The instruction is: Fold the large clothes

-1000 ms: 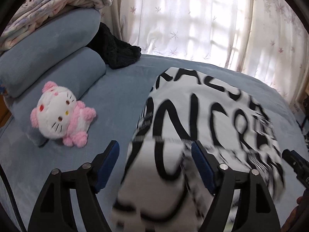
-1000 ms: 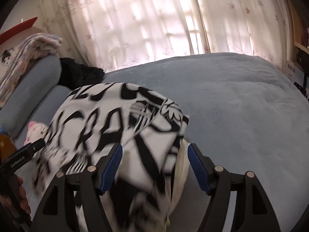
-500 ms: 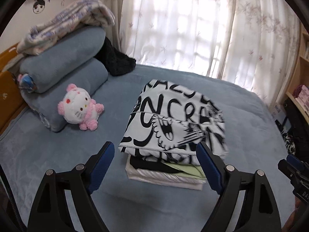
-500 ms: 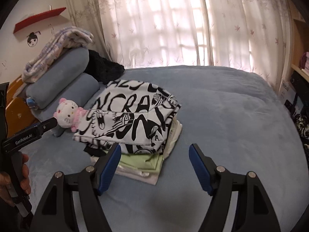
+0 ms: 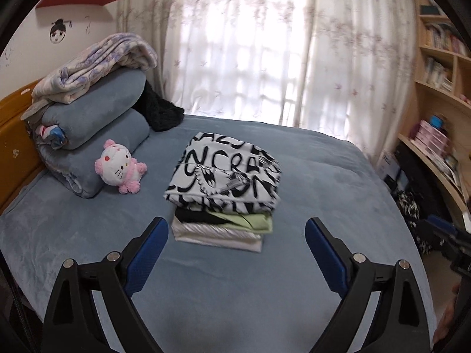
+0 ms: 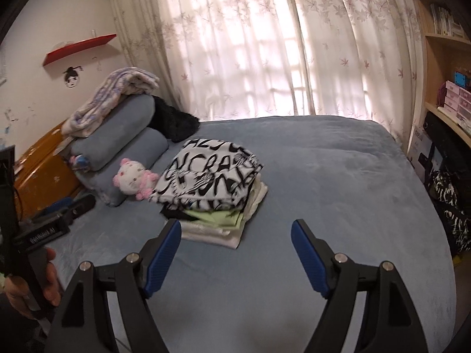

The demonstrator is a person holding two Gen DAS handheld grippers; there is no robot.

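On the blue bed [image 5: 309, 176], mid-mattress, a folded black-and-white shirt [image 5: 226, 173] tops a small stack [image 5: 223, 226] of folded clothes, with black, pale green and white layers showing beneath it. Both grippers hover above the bedcover on the near side of the stack, angled down toward it and clear of the cloth. The left gripper [image 5: 237, 253] has its blue-padded fingers [image 5: 145, 257] spread wide, nothing between them; its jaws have just been opening. The right gripper [image 6: 237, 254] likewise stands with fingers apart and empty, its jaws also having just been opening. In the right wrist view the stack [image 6: 217, 217] sits just beyond that gripper's left finger, and a hand [image 6: 35, 288] at the lower left edge grips the black handle of the left gripper. In the left wrist view part of the right gripper shows blurred at the right edge.

Left of the stack a pink-and-white plush cat [image 5: 120, 166] leans against two rolled blue pillows [image 5: 97, 129], with a floral blanket [image 5: 94, 67] heaped on top and a black fuzzy garment [image 5: 160, 111] behind them. An orange wooden headboard [image 5: 14, 135] runs along the left. Sheer flower-print curtains [image 5: 265, 53] glow behind the bed. A red wall shelf [image 5: 76, 0] hangs above a small drawn face. Wooden bookshelves [image 5: 438, 67] with books and boxes fill the right wall.
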